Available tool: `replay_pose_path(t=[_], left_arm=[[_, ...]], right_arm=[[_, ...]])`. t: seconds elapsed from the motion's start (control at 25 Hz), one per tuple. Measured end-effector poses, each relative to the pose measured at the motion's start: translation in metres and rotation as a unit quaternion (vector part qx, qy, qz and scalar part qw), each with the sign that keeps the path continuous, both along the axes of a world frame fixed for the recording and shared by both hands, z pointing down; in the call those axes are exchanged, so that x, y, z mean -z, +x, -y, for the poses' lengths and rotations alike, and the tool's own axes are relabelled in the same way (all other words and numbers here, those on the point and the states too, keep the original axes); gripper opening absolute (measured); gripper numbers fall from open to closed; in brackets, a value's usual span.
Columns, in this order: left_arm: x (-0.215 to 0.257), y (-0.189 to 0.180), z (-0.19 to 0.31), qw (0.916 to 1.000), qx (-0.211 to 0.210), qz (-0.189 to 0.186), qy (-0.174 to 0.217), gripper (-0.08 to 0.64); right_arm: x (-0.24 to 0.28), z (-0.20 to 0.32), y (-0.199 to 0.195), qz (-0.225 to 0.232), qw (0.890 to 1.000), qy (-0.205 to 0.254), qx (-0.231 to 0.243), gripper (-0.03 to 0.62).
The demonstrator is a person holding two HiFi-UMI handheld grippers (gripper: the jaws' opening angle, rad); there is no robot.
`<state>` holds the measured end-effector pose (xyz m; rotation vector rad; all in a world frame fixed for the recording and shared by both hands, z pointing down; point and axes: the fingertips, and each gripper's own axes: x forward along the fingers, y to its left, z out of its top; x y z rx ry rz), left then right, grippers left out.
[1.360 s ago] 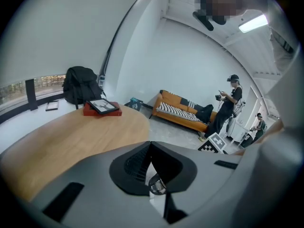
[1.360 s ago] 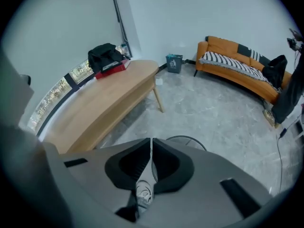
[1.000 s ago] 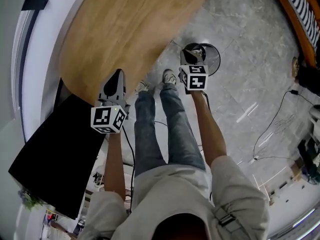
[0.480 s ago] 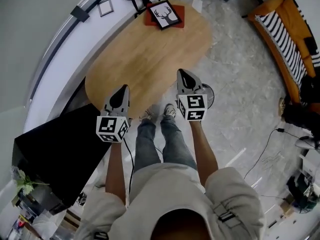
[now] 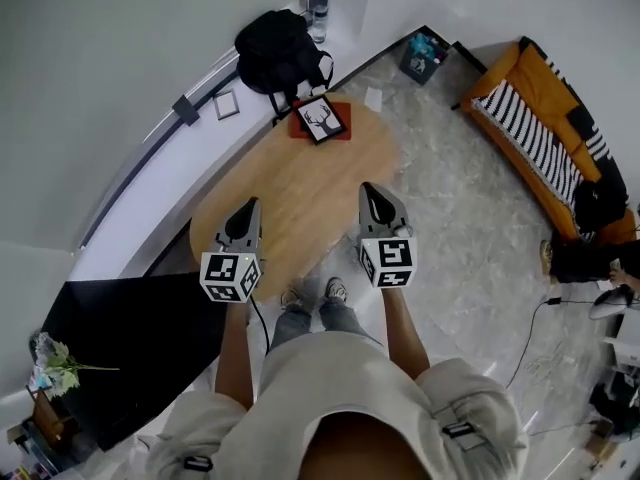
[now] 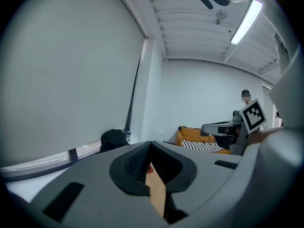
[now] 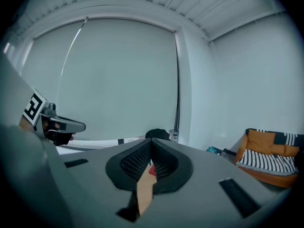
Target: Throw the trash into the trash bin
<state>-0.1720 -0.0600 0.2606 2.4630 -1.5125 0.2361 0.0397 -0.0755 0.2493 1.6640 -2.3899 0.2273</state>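
Raised since earlier: left gripper [image 5: 251,206], right gripper [image 5: 369,190]; jaws together, empty.

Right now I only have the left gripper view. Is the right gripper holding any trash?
Observer: No. The right gripper has its jaws together with nothing between them.
Operator: What's below it?
Observer: In the head view it sits over the near end of a wooden table.
Operator: Anything on that table?
Observer: A framed deer picture on a red mat, at the far end.
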Motion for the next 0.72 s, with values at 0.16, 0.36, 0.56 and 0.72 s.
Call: replay_pose_path(t=[0.16, 0.36, 0.56, 0.72], left_arm=[[0.033, 0.0, 0.006, 0.9996, -0.003, 0.001, 0.029, 0.017], [0.064, 0.0, 0.009, 0.9981, -0.006, 0.008, 0.06, 0.017], [0.072, 0.0, 0.012, 0.9975, -0.004, 0.011, 0.07, 0.017], [0.07, 0.0, 0.014, 0.9977, -0.003, 0.013, 0.066, 0.017]], right_arm=[[0.029, -0.001, 0.021, -0.011, 1.0, 0.025, -0.016, 0.029], [0.057, -0.001, 0.036, -0.013, 0.998, 0.049, -0.026, 0.029], [0.064, 0.0, 0.038, -0.014, 0.998, 0.056, -0.028, 0.029], [0.061, 0.002, 0.038, -0.01, 0.998, 0.051, -0.027, 0.029]])
